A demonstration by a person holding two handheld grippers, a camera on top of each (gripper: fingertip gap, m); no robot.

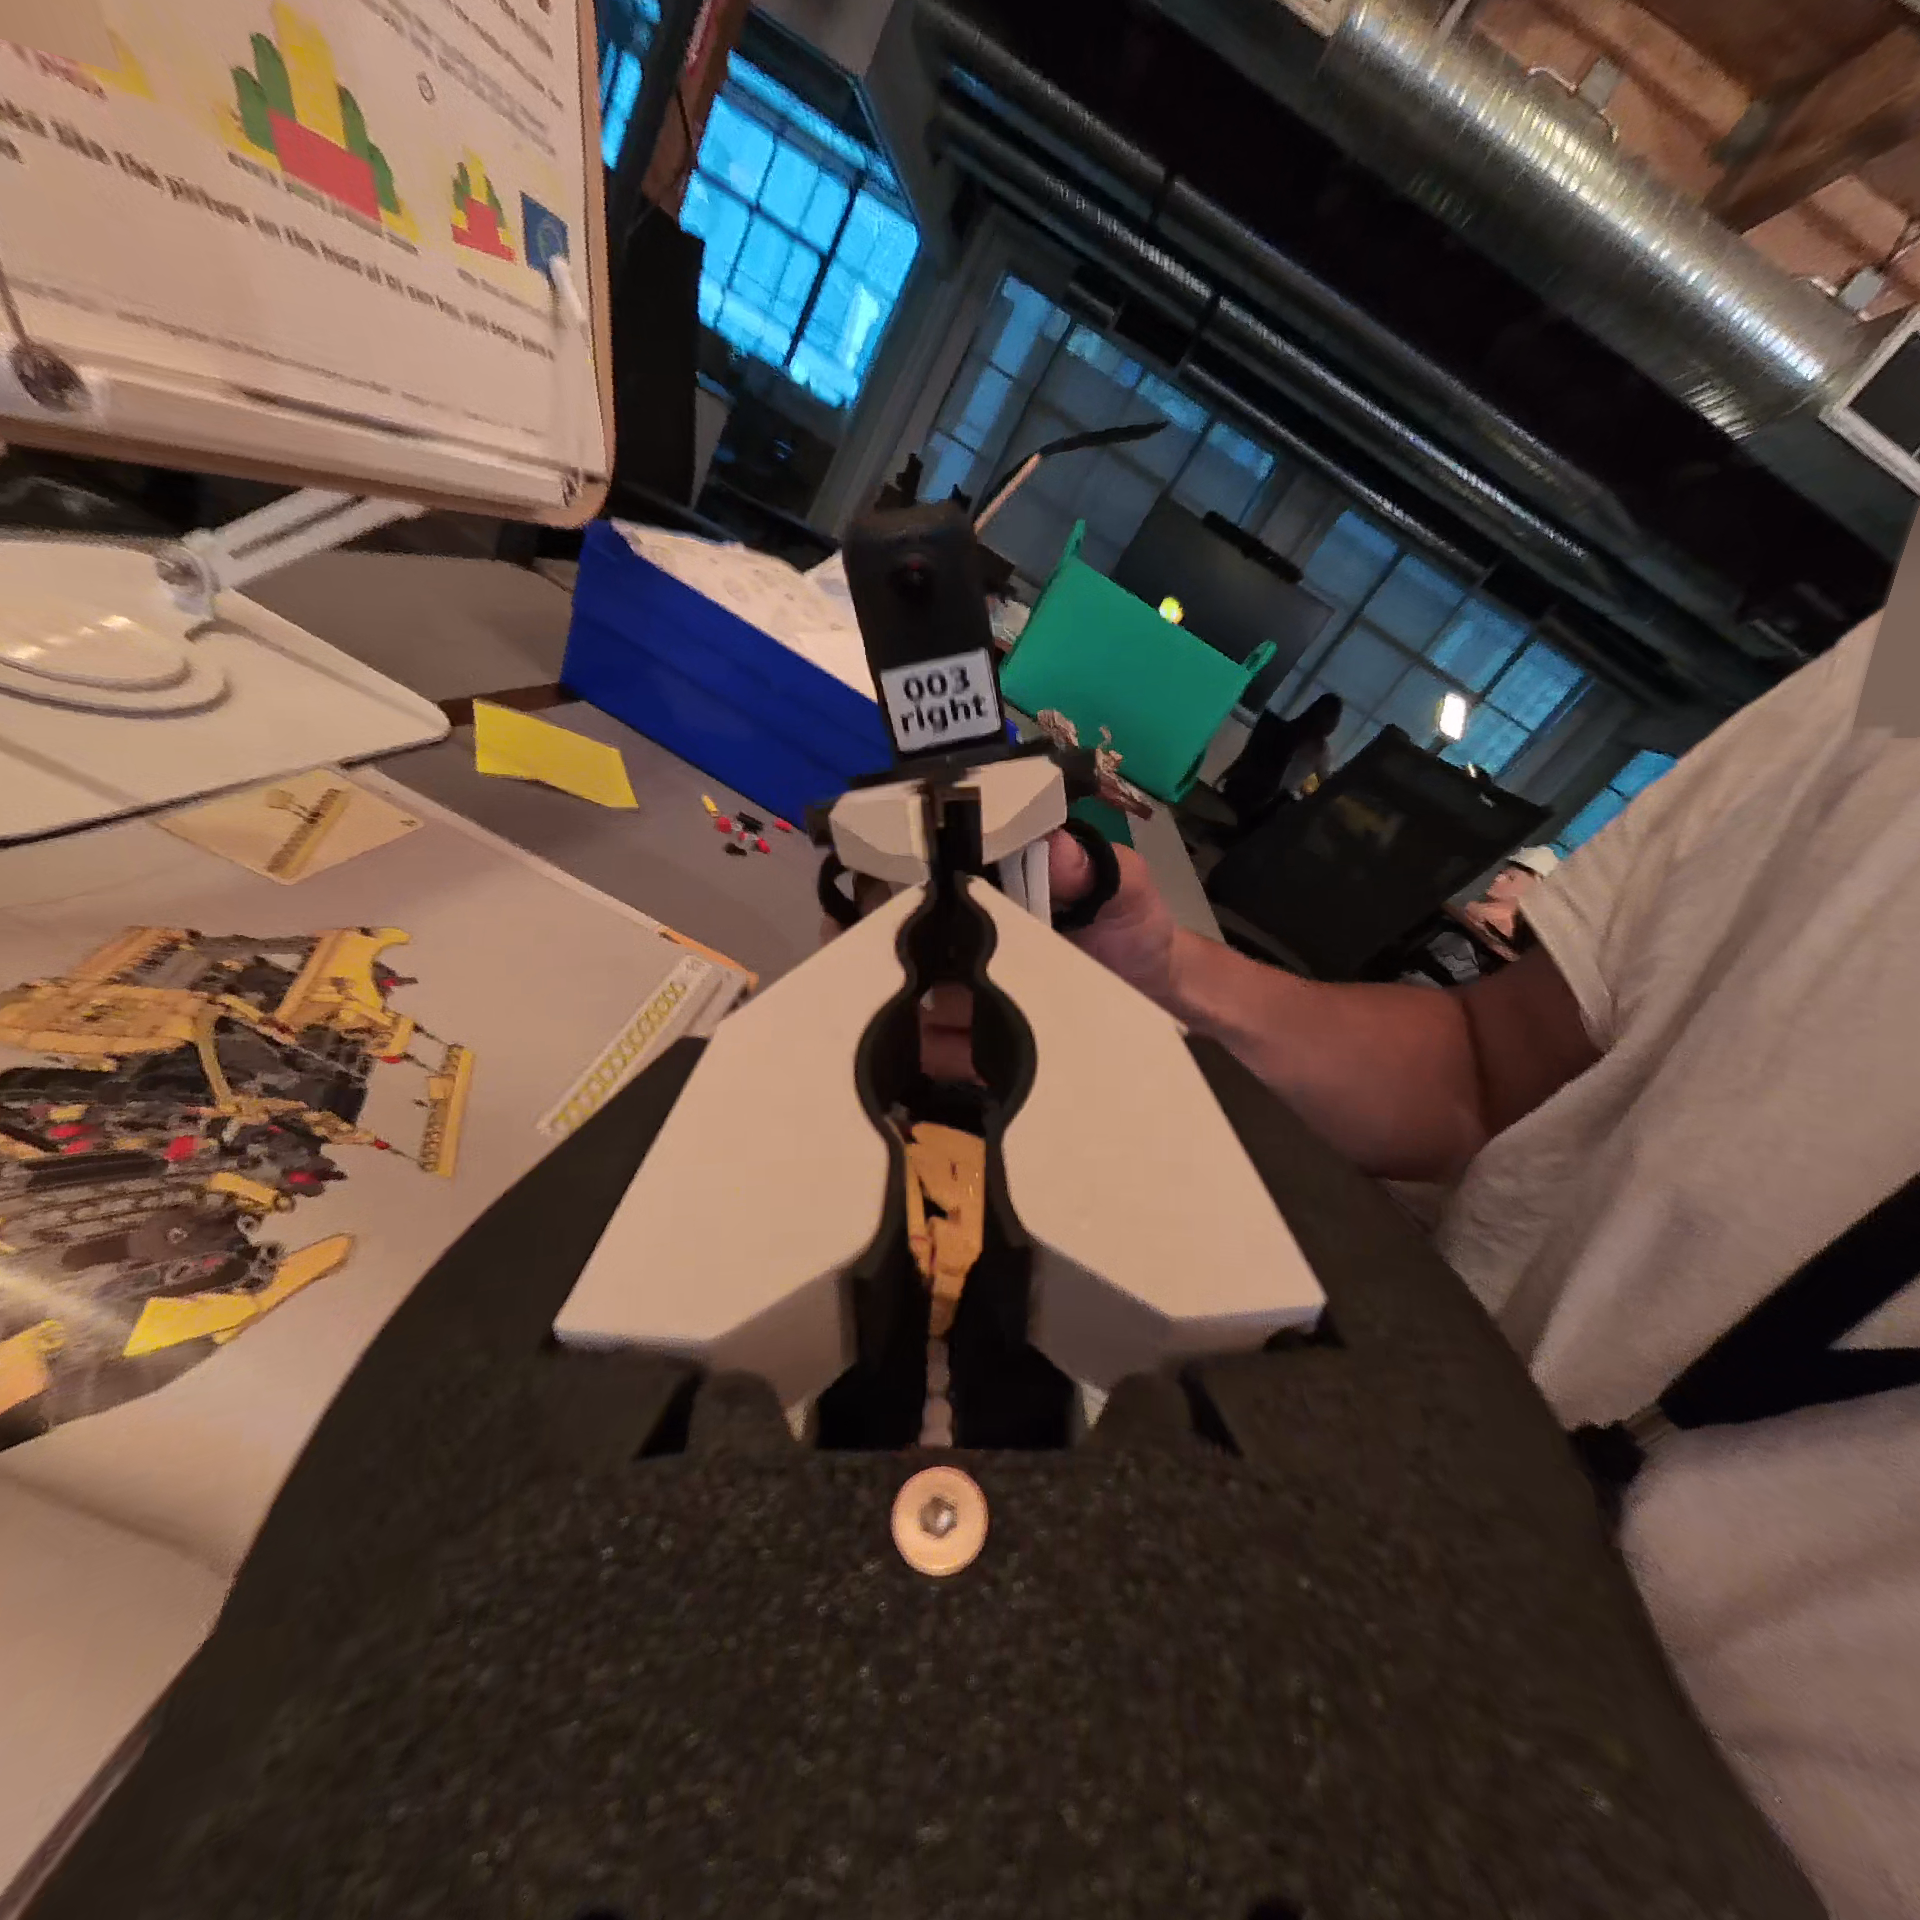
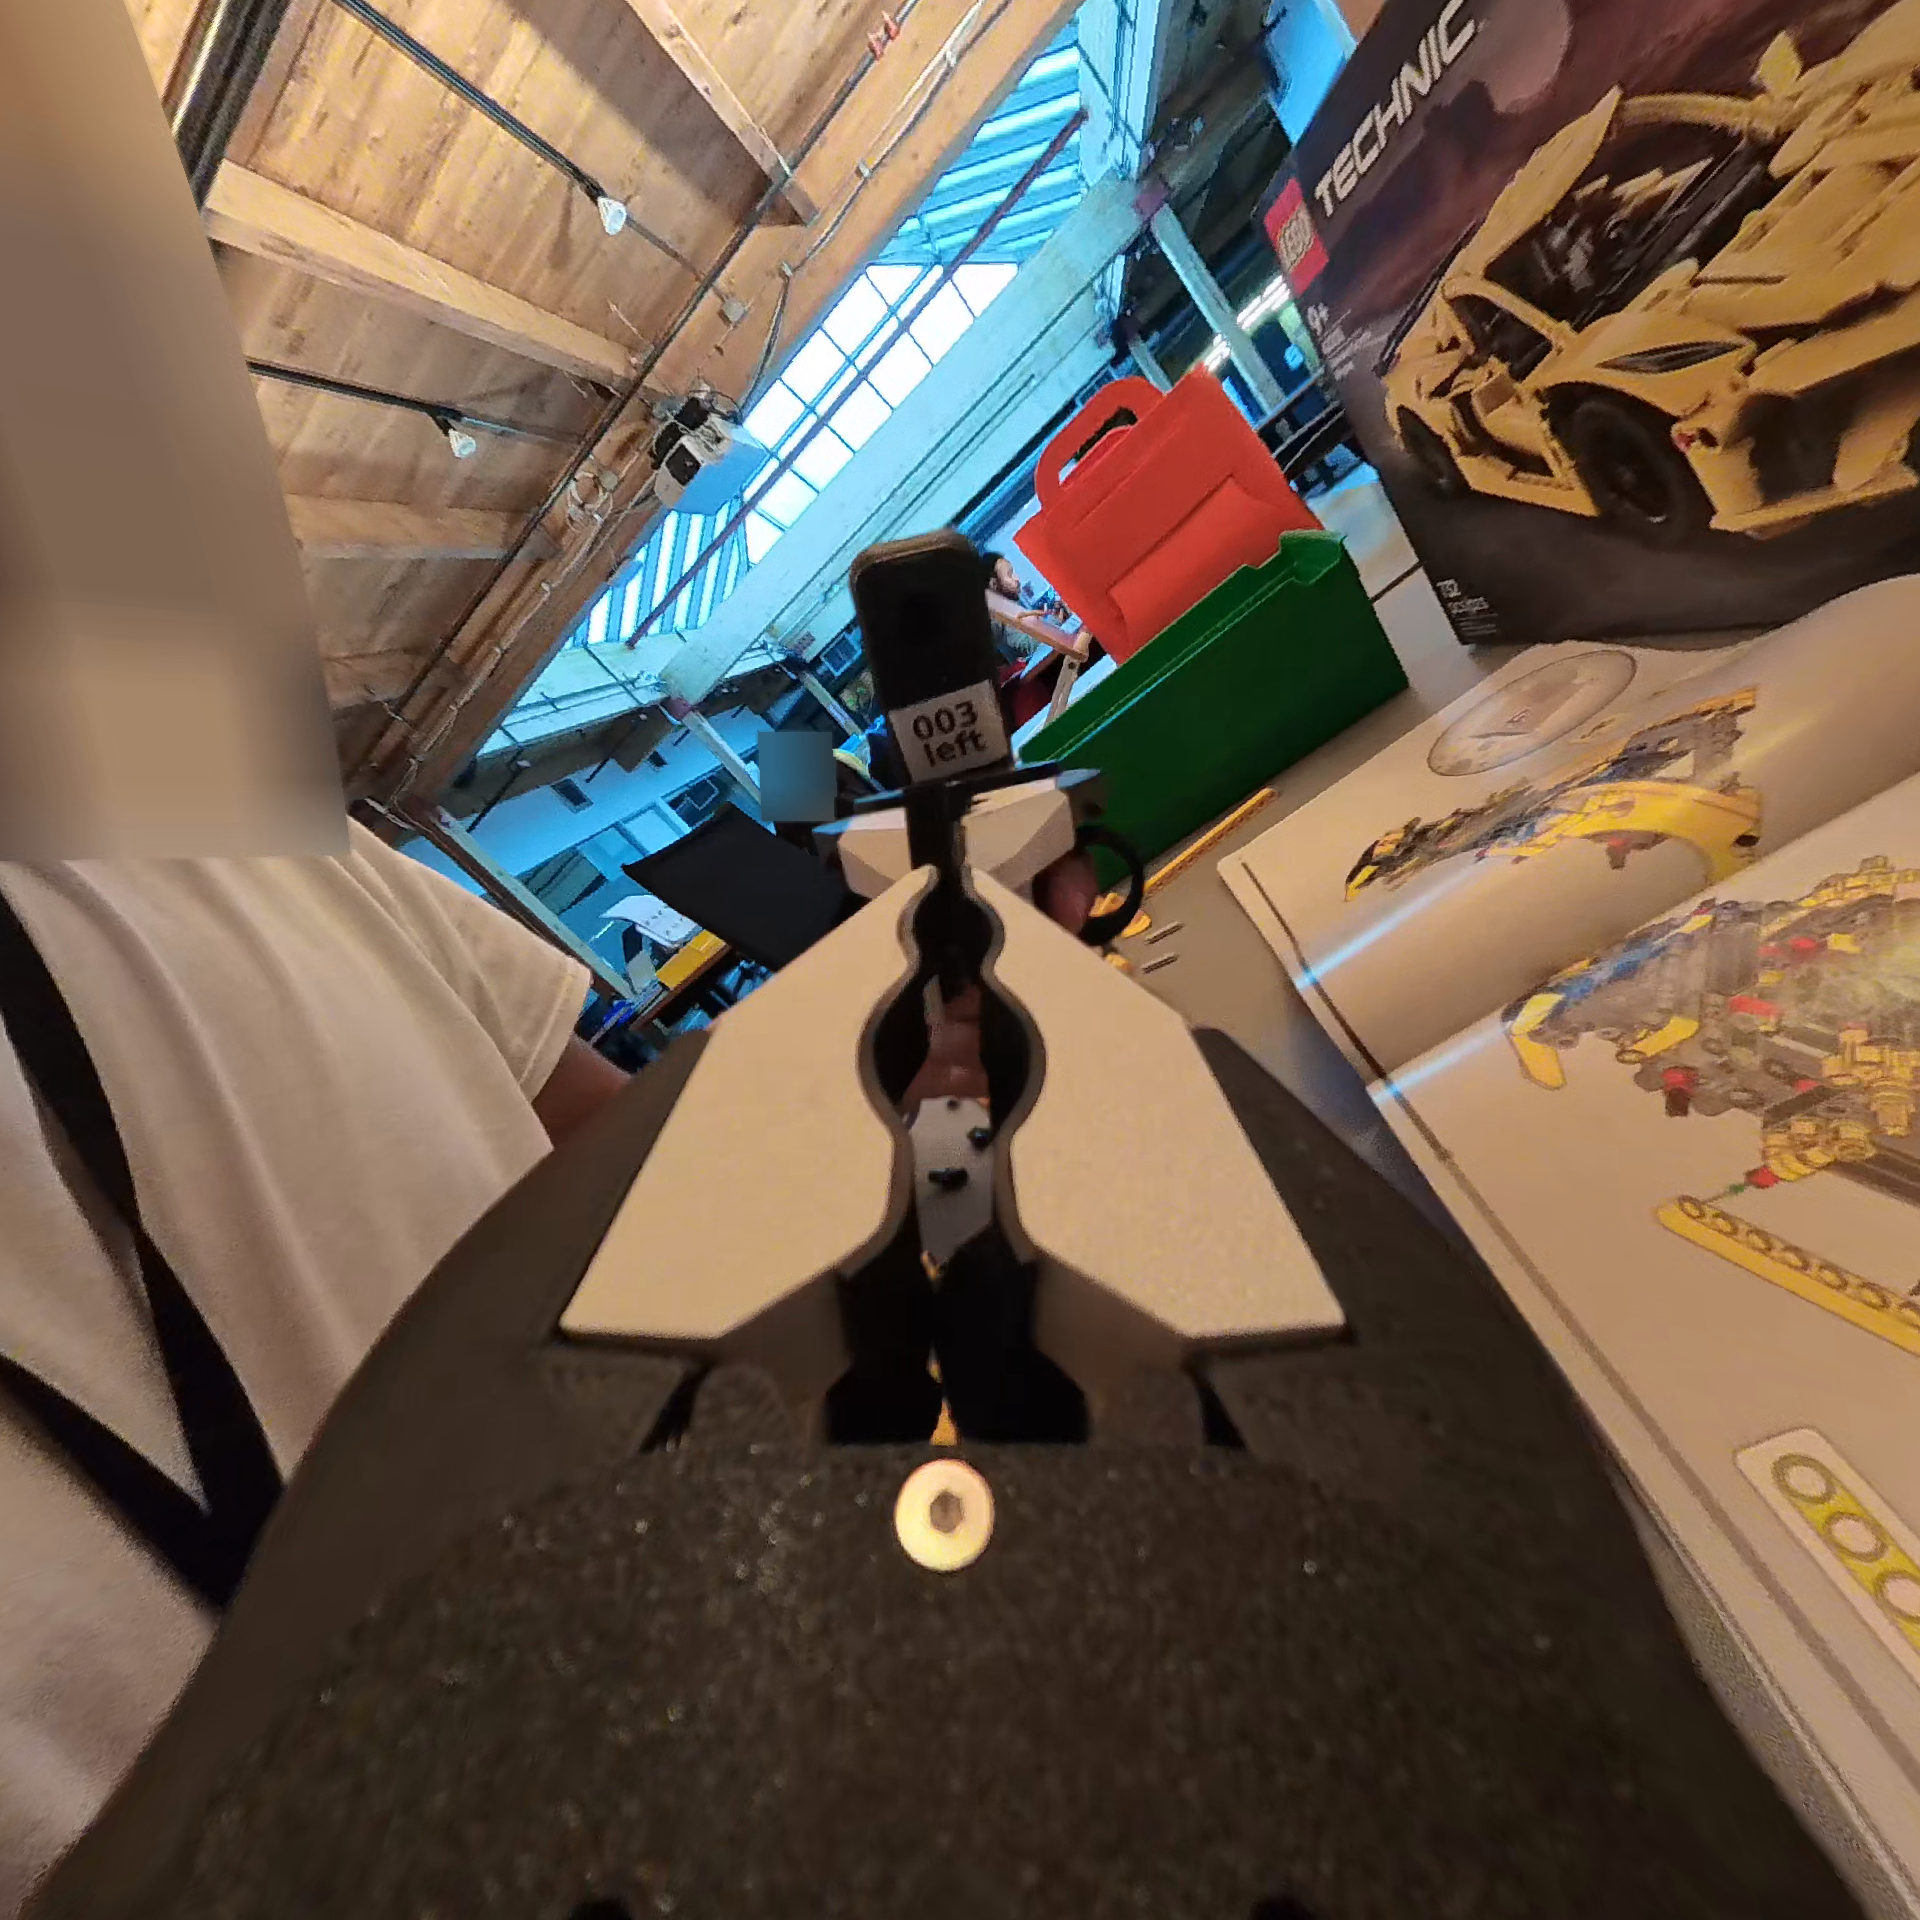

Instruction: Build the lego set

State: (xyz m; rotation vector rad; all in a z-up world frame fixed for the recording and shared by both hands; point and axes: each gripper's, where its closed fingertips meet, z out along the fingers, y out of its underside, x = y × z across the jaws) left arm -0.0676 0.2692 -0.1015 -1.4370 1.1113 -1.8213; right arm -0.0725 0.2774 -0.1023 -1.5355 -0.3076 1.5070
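My left gripper [image 1: 943,891] is shut, its white fingers meeting at the tips. My right gripper [image 2: 948,883] is shut too. The two are held up above the table, tip to tip and facing each other. The right gripper shows just beyond my left tips in the left wrist view [image 1: 950,831], and the left gripper shows the same way in the right wrist view [image 2: 940,831]. An open instruction booklet [image 1: 208,1091] with pictures of a yellow machine lies on the table; it also shows in the right wrist view [image 2: 1662,1039]. Small red and black pieces [image 1: 743,826] lie loose on the grey table.
A blue bin [image 1: 707,665] and a green bin [image 1: 1122,665] stand at the back. In the right wrist view there are a green bin [image 2: 1226,707], a red bin [image 2: 1153,520], the set's box [image 2: 1610,312] and a long yellow beam [image 2: 1226,831]. A person in a white shirt [image 1: 1662,1039] holds both grippers. Both grippers' tips are close together, under 4 cm apart.
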